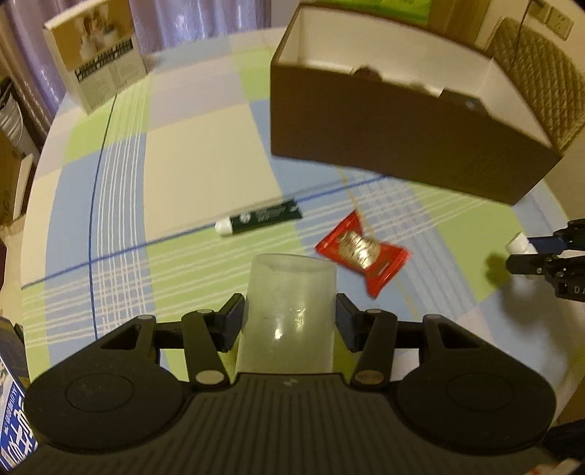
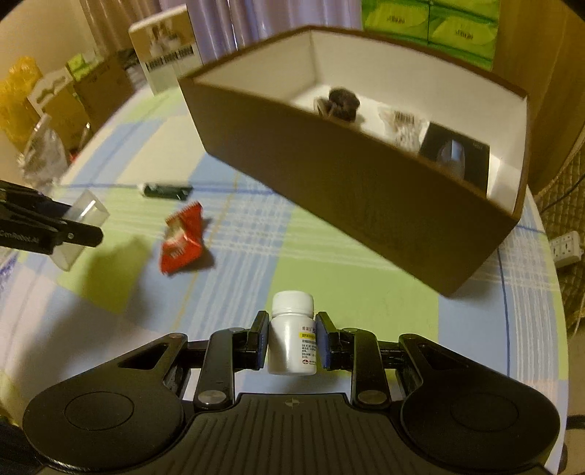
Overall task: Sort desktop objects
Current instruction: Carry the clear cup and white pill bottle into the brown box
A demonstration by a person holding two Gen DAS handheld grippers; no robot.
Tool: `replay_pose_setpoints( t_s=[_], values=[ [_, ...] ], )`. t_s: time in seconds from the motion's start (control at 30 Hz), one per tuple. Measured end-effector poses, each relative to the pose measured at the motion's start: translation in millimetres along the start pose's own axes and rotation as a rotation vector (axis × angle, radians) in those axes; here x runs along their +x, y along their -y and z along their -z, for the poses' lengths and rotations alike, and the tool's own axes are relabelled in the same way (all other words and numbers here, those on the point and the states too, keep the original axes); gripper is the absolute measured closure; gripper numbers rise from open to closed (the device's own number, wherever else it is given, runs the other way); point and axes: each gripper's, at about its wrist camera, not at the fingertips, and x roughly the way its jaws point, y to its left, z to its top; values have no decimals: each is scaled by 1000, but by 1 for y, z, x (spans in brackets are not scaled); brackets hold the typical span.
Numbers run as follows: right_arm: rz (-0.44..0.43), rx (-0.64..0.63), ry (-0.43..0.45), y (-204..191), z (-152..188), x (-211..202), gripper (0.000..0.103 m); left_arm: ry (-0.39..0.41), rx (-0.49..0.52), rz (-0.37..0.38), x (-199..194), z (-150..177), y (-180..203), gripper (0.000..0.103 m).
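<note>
My left gripper [image 1: 289, 316] is shut on a clear plastic box [image 1: 289, 310], held above the checked tablecloth. From the right wrist view that left gripper [image 2: 82, 224] holds the clear box [image 2: 82, 215] at the left edge. My right gripper [image 2: 291, 339] is shut on a white pill bottle [image 2: 292, 334], upright between the pads. In the left wrist view the right gripper [image 1: 519, 257] and the bottle's cap [image 1: 517, 243] show at the right edge. A red snack packet [image 1: 362, 252] [image 2: 182, 239] and a dark green tube [image 1: 259, 217] [image 2: 166, 190] lie on the table.
A brown cardboard box [image 1: 402, 131] [image 2: 347, 175] with a white inside stands at the back and holds several items, among them a black carton [image 2: 457, 157]. A white and tan carton [image 1: 97, 54] stands upright at the back left. Green tissue packs [image 2: 431, 25] sit behind the brown box.
</note>
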Motion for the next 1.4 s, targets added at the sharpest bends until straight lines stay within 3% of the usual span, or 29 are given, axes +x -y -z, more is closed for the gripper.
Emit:
replay_pose_setpoints(
  t_s=[0.37,0.53,0.77,1.07,1.4],
  values=[
    [-72,12,108,6,-35,-44,79,153,47,49,-45,-39,14,55],
    [-97,25,163,19,-64,-58,79,214,76,64,-54,-74,21,55],
    [-66,23,231,37,-113,-58,79,278,137,96,-52,-133,36,55],
    [4,65,236,60,-170,-18,79,269,236,80,-6,-207,66,55],
    [70,98,169,84,-197,44,79,183,261,18,80,-265,73,55]
  ],
)
